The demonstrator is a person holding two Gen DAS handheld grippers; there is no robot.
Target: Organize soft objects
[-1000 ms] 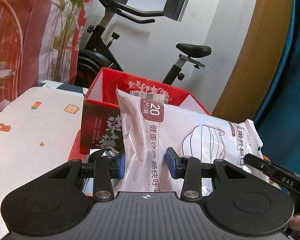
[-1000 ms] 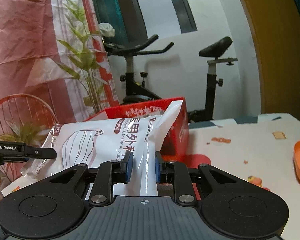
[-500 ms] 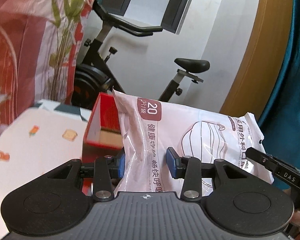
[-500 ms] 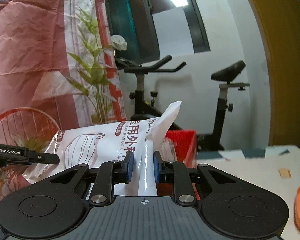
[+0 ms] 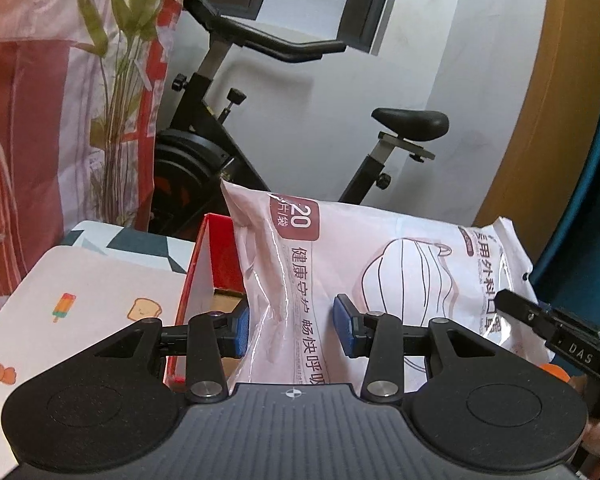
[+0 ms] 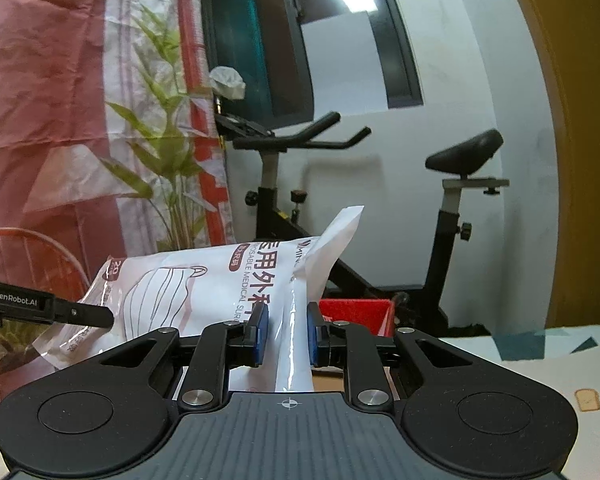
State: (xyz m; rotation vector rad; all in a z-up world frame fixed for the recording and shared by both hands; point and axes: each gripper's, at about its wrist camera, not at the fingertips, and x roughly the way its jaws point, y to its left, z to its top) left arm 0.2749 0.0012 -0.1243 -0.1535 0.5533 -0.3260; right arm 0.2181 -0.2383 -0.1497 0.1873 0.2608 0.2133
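From the left wrist, the left tongs (image 5: 292,330) pinch one end of a glossy, crinkled white plastic mask pack (image 5: 380,276) between blue pads. The pack is held in the air over a red cardboard box (image 5: 212,264), which stands open at the far edge of the worktop (image 5: 84,300); its pale brown floor shows, and any contents are hidden. The pack bears a maroon tab with "20", Chinese characters and a line drawing of a face mask. The worktop's cloth carries ice-lolly and toast motifs. The right tongs (image 5: 516,308), marked "DAS", reach the pack's other end.

From the right wrist, the right tongs (image 6: 286,334) are clamped on a folded flap of the same pack (image 6: 204,284), printed "DISPOSABLE MEDICAL". A black finger marked "GenRobot.AI" belongs to the left tongs (image 6: 96,317).
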